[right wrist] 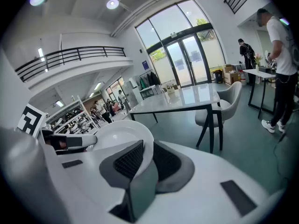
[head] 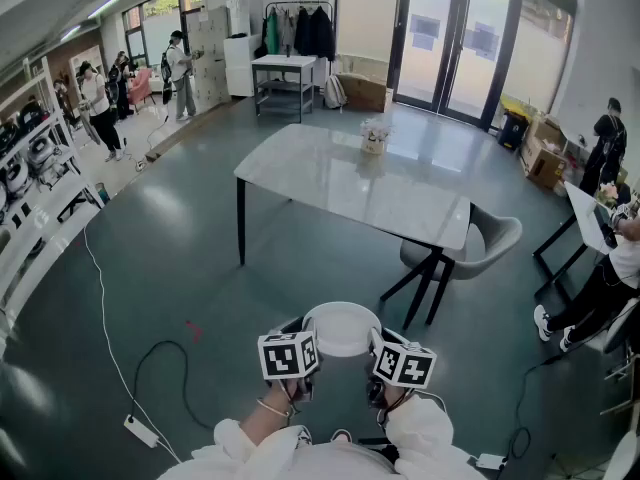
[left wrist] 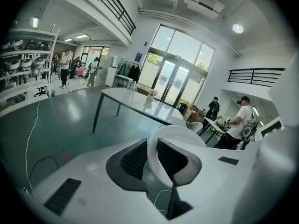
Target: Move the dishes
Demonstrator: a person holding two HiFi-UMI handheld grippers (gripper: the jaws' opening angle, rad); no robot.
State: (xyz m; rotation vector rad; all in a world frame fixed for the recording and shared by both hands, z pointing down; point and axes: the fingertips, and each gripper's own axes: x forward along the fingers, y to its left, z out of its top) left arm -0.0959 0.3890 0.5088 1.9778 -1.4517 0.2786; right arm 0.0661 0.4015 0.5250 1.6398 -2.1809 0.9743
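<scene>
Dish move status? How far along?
Done: pickup. The white plate is off any surface, its rim clamped by the left gripper and the right gripper. In hand: the carry, plate above the floor, short of the table. Left: setting it down and letting go; where, the pictures do not show.

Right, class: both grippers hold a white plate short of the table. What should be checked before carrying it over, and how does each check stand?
1. Left gripper shut on the plate rim: ok.
2. Right gripper shut on the opposite rim: ok.
3. Plate held level: cannot tell.
4. Bare space on the table: ok, only a small object near the far edge.
5. Floor ahead free of the cable: ok, it lies off to the left.
</scene>
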